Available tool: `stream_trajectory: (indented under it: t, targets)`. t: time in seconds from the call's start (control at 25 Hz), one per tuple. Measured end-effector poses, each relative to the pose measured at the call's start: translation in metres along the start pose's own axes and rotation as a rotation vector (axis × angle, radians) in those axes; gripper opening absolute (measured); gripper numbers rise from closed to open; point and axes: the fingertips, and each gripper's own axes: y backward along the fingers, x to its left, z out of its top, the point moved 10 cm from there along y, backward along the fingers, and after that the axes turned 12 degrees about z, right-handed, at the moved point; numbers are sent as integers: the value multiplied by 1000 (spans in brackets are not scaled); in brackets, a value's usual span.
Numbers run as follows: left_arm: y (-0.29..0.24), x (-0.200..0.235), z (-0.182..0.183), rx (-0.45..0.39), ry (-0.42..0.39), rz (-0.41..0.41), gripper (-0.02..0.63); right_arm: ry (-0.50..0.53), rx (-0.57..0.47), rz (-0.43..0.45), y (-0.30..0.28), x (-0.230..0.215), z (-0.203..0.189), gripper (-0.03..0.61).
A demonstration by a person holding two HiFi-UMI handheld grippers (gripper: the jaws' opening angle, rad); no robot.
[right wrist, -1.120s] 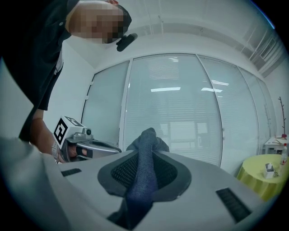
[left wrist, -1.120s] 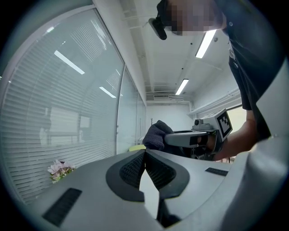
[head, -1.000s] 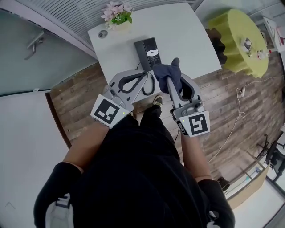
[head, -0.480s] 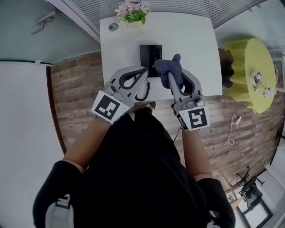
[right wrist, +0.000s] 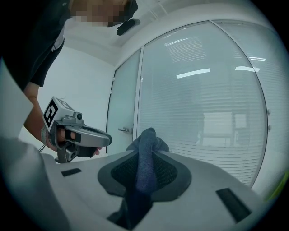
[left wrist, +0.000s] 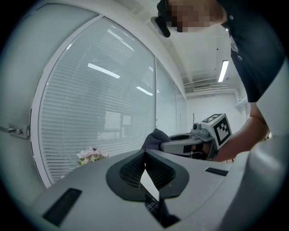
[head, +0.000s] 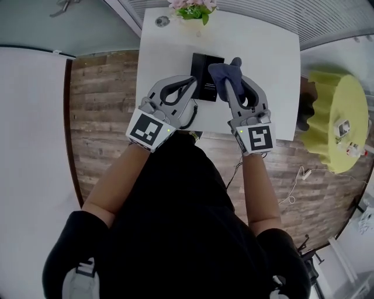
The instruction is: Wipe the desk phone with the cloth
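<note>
The black desk phone (head: 205,73) lies on the white desk (head: 266,49), its coiled cord (head: 189,115) trailing toward the front edge. My right gripper (head: 232,79) hovers over the phone's right side, shut on a dark blue cloth (head: 222,75) that bunches out past the tips. The right gripper view shows the cloth (right wrist: 146,146) pinched between the jaws of the right gripper (right wrist: 146,158). My left gripper (head: 191,83) hangs over the phone's left edge, shut with nothing in it (left wrist: 145,152).
A pot of pink flowers (head: 193,7) and a small round disc (head: 162,21) stand at the desk's far edge. A yellow round seat (head: 338,120) stands to the right on the wooden floor, with a white cable (head: 295,181) near it. Glass walls with blinds lie beyond the desk.
The person has stepped up to the desk. Both grippers have moved forward from above the front edge to above the phone, with the cloth still held in the right one.
</note>
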Motion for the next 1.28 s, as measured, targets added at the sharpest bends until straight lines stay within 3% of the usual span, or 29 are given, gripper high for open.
stream_trajectory:
  t: [0.36,0.72,1.28]
  targets:
    - [-37,23,-36,30,31,47,11,13,39,-23,-47,-30,-33,91]
    - [-70,43,-65,68,40,33,11,8,109,-57,-84,-47,-74,91]
    - [-84,56,-95,104,45,26,11,60,308,-91,-110,-48,-140,91]
